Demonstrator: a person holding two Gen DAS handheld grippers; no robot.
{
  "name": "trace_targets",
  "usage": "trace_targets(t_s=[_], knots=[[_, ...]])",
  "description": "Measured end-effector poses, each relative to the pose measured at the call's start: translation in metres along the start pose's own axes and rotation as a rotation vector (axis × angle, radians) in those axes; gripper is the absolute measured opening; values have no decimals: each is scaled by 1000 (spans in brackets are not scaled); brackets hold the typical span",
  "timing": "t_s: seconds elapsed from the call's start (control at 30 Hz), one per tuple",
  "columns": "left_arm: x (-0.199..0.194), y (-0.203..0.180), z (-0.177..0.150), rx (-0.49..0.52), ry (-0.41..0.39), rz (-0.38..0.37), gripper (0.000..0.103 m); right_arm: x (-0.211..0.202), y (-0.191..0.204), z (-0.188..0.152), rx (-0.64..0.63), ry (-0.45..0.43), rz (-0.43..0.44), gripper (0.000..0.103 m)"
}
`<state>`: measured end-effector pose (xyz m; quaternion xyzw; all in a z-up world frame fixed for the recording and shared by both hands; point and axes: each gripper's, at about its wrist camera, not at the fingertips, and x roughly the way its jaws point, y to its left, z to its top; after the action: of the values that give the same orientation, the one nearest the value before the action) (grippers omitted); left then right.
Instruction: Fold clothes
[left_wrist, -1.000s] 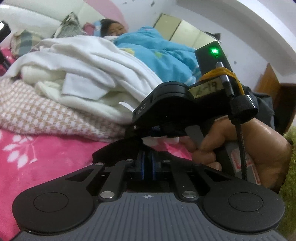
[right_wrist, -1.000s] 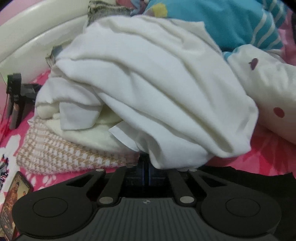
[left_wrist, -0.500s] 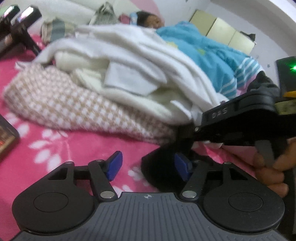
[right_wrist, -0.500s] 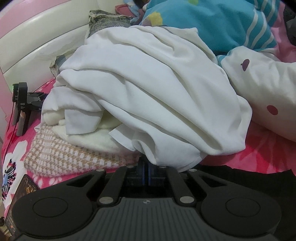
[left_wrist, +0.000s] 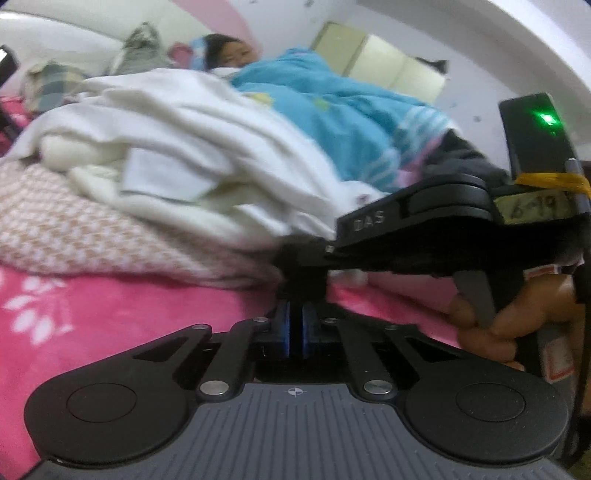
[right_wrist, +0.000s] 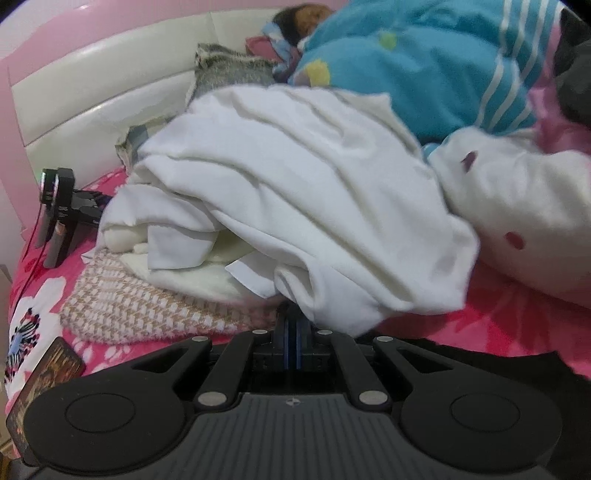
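A black garment (right_wrist: 480, 365) lies on the pink floral sheet, spreading right from under my right gripper (right_wrist: 291, 328). That gripper's blue pads are together, and black cloth appears pinched at their tip. A white garment's hem (right_wrist: 332, 295) hangs just over it. In the left wrist view my left gripper (left_wrist: 295, 325) is shut, with dark cloth rising from its pads. Right behind it is the right gripper (left_wrist: 299, 273), held by a hand (left_wrist: 517, 317). The white garments (left_wrist: 192, 122) are heaped on a pink-and-white checked knit (left_wrist: 74, 229).
A person lies under a blue blanket (right_wrist: 424, 66) behind the pile. A white spotted pillow (right_wrist: 517, 221) is at the right. A black device on a stand (right_wrist: 59, 214) sits at the left by the padded headboard (right_wrist: 92, 92). A dark card-like object (right_wrist: 44, 384) lies at the lower left.
The left jaws opened around the black cloth half a second ago and have shut again. The right gripper rose and drew back a little from the white pile.
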<state>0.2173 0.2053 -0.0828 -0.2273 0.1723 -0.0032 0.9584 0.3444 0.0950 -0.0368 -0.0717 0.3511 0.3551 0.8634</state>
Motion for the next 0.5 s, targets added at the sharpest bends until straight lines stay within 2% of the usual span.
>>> trace_targets(t_s=[0.2, 0.3, 0.43, 0.5], knots=[[1, -47, -16, 109, 33, -116, 4, -48, -27, -17, -8, -80, -15, 2], [5, -64, -28, 167, 74, -147, 4, -66, -46, -29, 5, -110, -21, 2], [12, -84, -46, 245, 134, -177, 5, -72, -80, -52, 70, -116, -39, 2], [13, -88, -52, 279, 172, -186, 11, -66, -104, -67, 156, -99, -31, 2]])
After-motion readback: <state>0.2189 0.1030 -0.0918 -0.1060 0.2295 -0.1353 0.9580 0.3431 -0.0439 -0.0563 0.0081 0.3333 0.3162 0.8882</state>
